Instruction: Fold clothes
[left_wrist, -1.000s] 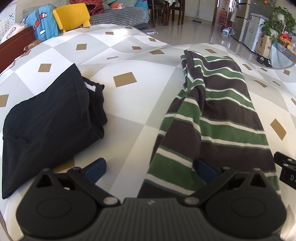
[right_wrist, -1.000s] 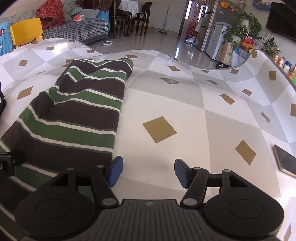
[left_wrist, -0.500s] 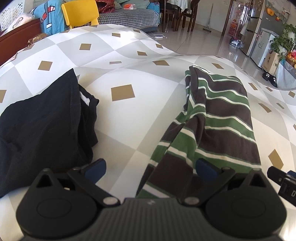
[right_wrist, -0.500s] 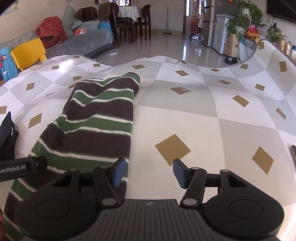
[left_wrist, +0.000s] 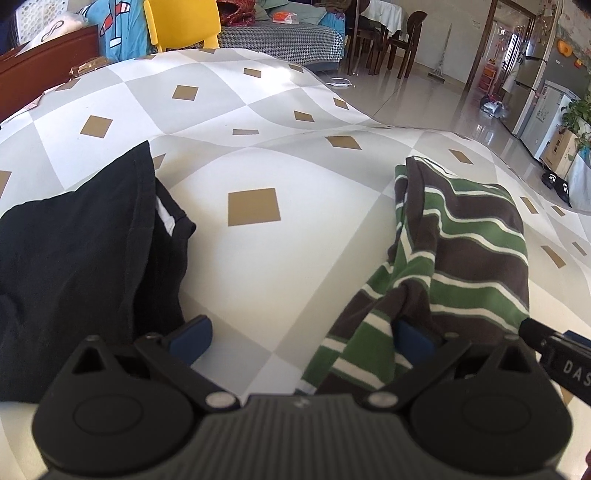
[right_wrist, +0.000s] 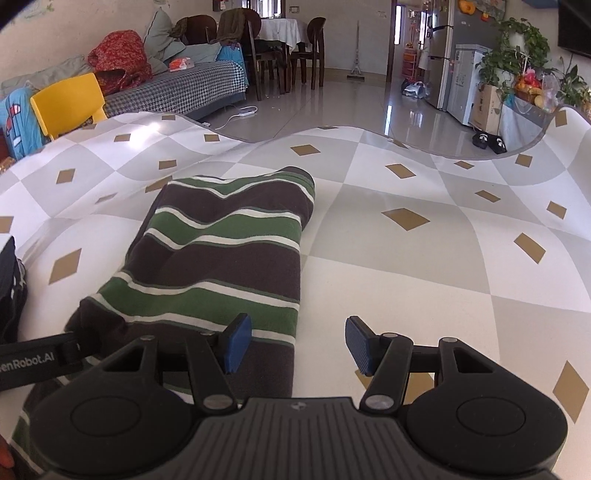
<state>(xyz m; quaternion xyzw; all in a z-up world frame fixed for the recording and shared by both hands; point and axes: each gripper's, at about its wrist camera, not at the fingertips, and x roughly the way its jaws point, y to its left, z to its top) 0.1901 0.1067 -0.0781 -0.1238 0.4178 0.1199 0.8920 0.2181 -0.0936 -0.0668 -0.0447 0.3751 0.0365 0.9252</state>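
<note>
striped shirt (right_wrist: 221, 266) on table (right_wrist: 406, 266); right gripper (right_wrist: 297, 345) jaws spread over its edge; left gripper (left_wrist: 299, 338) jaws spread.

Left wrist view: the black garment (left_wrist: 74, 251) runs off the left edge of the frame. The near end of the striped shirt (left_wrist: 461, 258) drapes over the right fingertip (left_wrist: 410, 338) of the left hand-held gripper (left_wrist: 299, 334), hiding part of its blue pad. Right wrist view: the shirt's near end lies hidden beneath the right hand-held gripper (right_wrist: 297, 341) at lower left. Items on the far sofa (right_wrist: 177, 88) are too small to identify.
</note>
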